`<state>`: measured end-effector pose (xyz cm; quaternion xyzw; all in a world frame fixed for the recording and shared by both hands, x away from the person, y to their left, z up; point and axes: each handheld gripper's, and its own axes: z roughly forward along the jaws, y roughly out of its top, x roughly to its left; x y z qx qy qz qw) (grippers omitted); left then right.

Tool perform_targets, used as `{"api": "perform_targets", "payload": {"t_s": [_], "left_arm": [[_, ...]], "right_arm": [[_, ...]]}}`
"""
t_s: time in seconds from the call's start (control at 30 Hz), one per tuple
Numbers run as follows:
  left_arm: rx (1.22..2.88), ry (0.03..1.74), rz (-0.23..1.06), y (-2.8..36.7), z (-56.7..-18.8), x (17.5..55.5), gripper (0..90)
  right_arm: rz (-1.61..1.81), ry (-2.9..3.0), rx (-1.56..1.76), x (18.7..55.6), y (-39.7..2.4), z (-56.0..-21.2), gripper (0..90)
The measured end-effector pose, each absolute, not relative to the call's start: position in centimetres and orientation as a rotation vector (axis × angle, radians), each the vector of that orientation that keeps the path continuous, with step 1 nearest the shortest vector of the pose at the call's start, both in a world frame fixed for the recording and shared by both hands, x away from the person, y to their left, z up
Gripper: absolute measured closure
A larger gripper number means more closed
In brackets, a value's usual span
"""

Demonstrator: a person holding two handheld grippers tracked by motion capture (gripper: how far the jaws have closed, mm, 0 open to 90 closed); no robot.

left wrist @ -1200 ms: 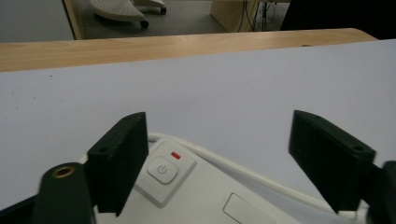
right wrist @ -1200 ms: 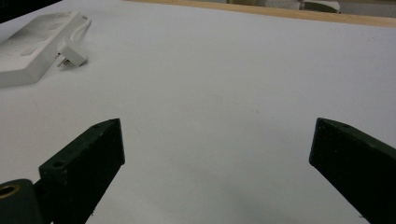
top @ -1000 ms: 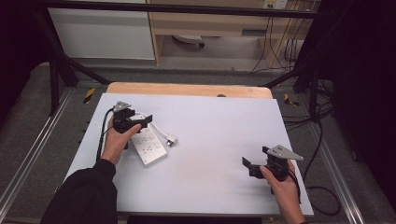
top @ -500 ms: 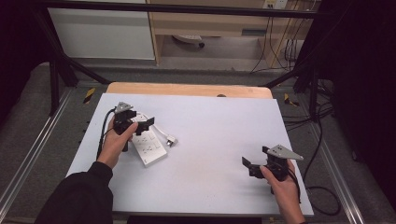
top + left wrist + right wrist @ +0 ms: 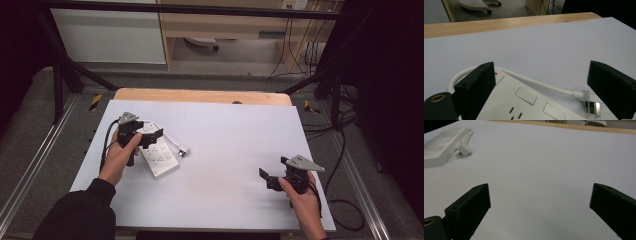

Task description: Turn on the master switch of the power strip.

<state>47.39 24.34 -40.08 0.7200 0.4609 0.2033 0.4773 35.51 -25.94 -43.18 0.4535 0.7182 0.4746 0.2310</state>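
One power strip, long axis far-left to near-right.

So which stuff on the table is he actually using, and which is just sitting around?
Part of the job:
- white power strip, under the open left gripper
- its short white cable
- the plug on the cable's end, lying on the table

Just around:
- right gripper, open over bare table, nothing near it
- black cables on the floor
- wooden shelf behind the table
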Motion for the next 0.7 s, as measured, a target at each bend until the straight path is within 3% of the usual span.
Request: {"api": "perform_targets", "payload": {"t_s": [0.7], "left_arm": [[1.742,1.099,0.489,25.3,-39.3,44.9,7.3]], "right_arm": [[1.304,1.976,1.245,35.5,-25.9,-43.2,3.5]]}}
